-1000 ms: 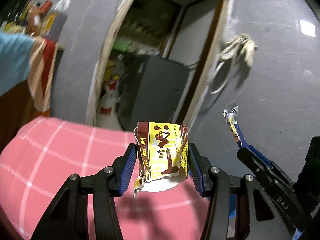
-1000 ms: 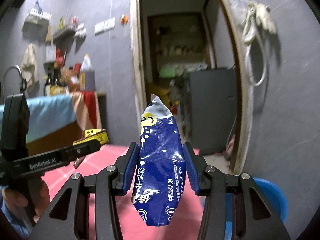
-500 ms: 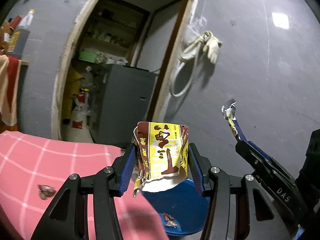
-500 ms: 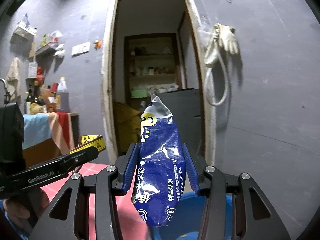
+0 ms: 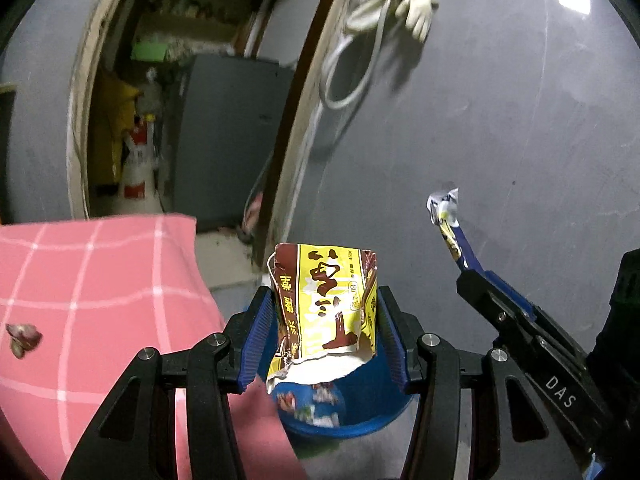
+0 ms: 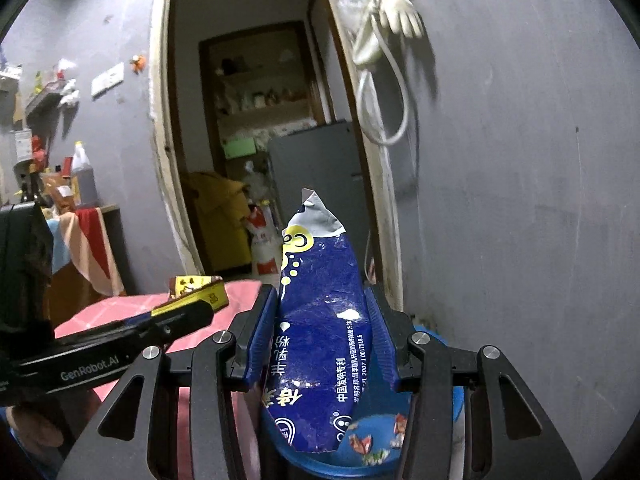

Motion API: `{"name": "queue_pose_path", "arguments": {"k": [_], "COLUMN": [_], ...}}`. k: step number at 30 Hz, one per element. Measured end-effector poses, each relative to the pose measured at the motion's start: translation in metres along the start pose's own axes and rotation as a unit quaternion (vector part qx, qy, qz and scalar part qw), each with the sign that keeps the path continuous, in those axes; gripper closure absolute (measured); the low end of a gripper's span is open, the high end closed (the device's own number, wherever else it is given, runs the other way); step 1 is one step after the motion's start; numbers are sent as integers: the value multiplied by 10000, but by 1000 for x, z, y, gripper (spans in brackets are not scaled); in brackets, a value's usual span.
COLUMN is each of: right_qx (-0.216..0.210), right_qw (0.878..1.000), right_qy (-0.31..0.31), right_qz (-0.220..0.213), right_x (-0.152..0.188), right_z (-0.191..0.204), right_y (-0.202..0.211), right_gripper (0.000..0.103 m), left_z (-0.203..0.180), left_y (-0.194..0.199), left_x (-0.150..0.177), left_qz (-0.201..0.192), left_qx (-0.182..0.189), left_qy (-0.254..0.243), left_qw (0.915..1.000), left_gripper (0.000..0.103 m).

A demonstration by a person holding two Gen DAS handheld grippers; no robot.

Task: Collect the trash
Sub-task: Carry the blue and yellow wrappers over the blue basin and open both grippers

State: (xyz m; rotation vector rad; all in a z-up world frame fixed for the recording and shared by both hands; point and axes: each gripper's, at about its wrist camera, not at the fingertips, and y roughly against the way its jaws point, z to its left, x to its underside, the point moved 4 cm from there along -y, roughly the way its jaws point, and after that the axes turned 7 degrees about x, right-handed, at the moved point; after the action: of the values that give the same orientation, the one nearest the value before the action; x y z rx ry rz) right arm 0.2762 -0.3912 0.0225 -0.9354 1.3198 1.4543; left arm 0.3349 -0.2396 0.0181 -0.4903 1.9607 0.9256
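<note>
- The left tongs tilt a little downward, past the edge of the pink checked surface, and sit over a blue bin on the floor.
- Their blue ribbed pads are clamped on a yellow-and-brown wrapper, one pad on each side.
- The wrapper stands upright between the pads, long axis vertical, printed face to the camera; it is crinkled foil with a torn, ragged lower edge showing white inside.
- The right tongs are held nearly level just beside the left ones, with the bin's rim below them.
- They are clamped on a blue pouch, pads against both long sides.
- The pouch points upward, long axis vertical, its torn silver top uppermost; it is glossy, creased film with white print, rounded at the bottom.
- In the left view the pouch shows edge-on, slanting up and left from the right tongs.
- In the right view the left tongs reach in from the left, the wrapper at their tip.
- Small scraps lie inside the bin; a crumpled scrap rests on the cloth.
- A pale glove and looped cord hang on the grey wall by an open doorway.
</note>
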Motion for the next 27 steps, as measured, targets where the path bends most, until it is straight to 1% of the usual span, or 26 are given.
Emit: {"name": "queue_pose_path", "arguments": {"k": [1,5,10,13,14,15,20,23,24,25,27], "right_qx": [29,100,97,75,80,84,109,129,130,129,116], "right_qw": [10000,9993,9972,9955,9952,9949,9946,9948,9948,9950,9953], "right_qy": [-36,-169,-373,-420,-434,-451,-464,-464,-466,-473,-485], "right_qz": [77,323,643,848,878,901,925,902,894,870,828], "right_x": [2,11,22,28,29,30,32,30,28,27,24], "right_z": [-2,-11,-20,-22,-22,-22,-24,-24,-23,-23,-23], "right_y": [-4,-19,-43,-56,-57,-59,-59,-56,-56,-53,-50], "right_gripper": [59,59,59,59,59,59,56,55,53,51,50], "left_z": [0,7,21,28,30,32,35,37,37,36,37], "left_y": [-3,-20,-43,-55,-58,-60,-59,-51,-49,-45,-36], "left_x": [6,13,17,23,24,26,30,29,27,26,24], "left_qz": [76,351,668,904,963,984,1012,927,897,862,740], "left_qx": [6,-29,-50,30,36,42,51,21,12,3,-7], "left_qy": [-4,40,245,416,447,463,495,538,562,581,615], "left_qw": [10000,9994,9975,9950,9943,9941,9936,9942,9944,9946,9954], "left_gripper": [57,57,57,56,53,50,48,48,47,46,42]}}
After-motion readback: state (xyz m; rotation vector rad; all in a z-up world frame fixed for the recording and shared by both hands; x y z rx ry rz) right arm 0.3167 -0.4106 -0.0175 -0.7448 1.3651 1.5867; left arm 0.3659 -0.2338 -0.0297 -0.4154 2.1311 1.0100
